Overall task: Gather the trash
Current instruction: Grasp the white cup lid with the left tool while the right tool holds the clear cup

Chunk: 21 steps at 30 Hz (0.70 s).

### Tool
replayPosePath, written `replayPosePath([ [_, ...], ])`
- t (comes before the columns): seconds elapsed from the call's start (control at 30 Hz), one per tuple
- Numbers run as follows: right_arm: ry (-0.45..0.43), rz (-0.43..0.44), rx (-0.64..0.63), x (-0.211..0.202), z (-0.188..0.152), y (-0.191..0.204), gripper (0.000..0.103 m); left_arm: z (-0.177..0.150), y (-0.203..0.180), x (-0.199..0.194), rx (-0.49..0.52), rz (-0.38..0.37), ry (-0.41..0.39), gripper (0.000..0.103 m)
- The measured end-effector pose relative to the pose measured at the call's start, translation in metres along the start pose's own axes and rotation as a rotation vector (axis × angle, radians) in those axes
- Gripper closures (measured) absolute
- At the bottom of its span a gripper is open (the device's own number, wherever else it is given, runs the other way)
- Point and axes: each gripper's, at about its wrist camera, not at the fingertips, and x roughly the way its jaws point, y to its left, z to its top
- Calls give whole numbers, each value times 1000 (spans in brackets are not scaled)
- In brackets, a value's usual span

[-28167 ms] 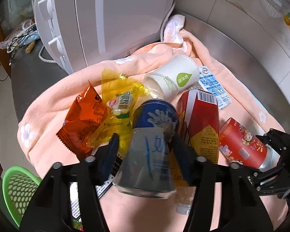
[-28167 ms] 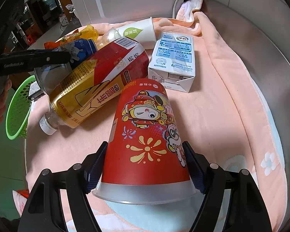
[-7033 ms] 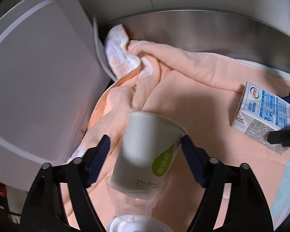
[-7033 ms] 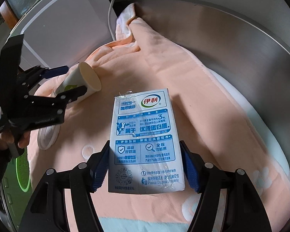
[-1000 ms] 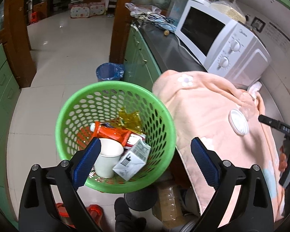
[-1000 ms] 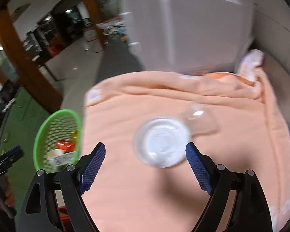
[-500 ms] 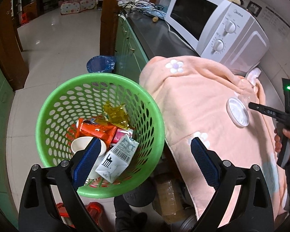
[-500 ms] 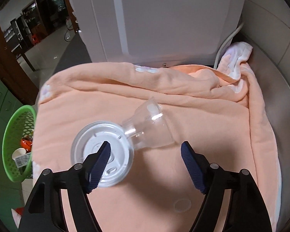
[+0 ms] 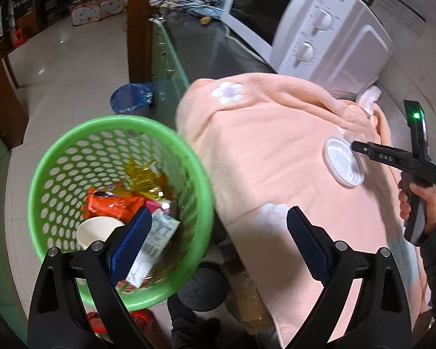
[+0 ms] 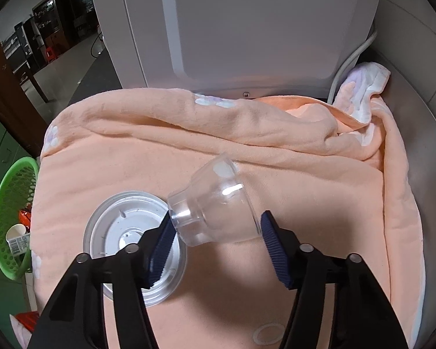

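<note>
I have the right gripper (image 10: 216, 247) low over the peach towel (image 10: 276, 290), its jaws spread wide and holding nothing. The last trash I can see on the towel is a clear plastic cup (image 10: 215, 209) lying on its side in the middle of the right wrist frame, with a flat round lid (image 10: 122, 226) at its narrow end, lower left of centre. The cup's long axis runs from lower left to upper right, slanted across the line between my fingertips. Its wide mouth sits between the two pads; the left pad (image 10: 161, 247) is just at the narrow end, over the lid's edge, the right pad (image 10: 273, 250) close by the rim. Whether either pad touches the cup I cannot tell.

The left gripper (image 9: 215, 247) is also spread and empty, off the counter above the green basket (image 9: 58, 151) in the lower left of its frame, well away from the cup.

So the right side is plainly nearer. I judge closing would catch the cup skewed unless I turn the wrist.
</note>
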Motion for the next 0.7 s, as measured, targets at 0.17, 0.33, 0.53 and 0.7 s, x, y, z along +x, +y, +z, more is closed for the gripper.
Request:
replayPosePath([
  [0.17,-25,-6,6,-8,-3,-5,47,6,-31,9,68,-33,10,8],
  [0.33,-46,-1,19,-23,-10,-16,47,13,-67,19,148,-75,10,7],
  [0.53,-66,2,42,-44,-25,-32,47,22,-113,37,256,-137,23,5],
  [0.7,-84,10,69,-66,-43,-48,48,25,-149,52,367,-193,44,5],
])
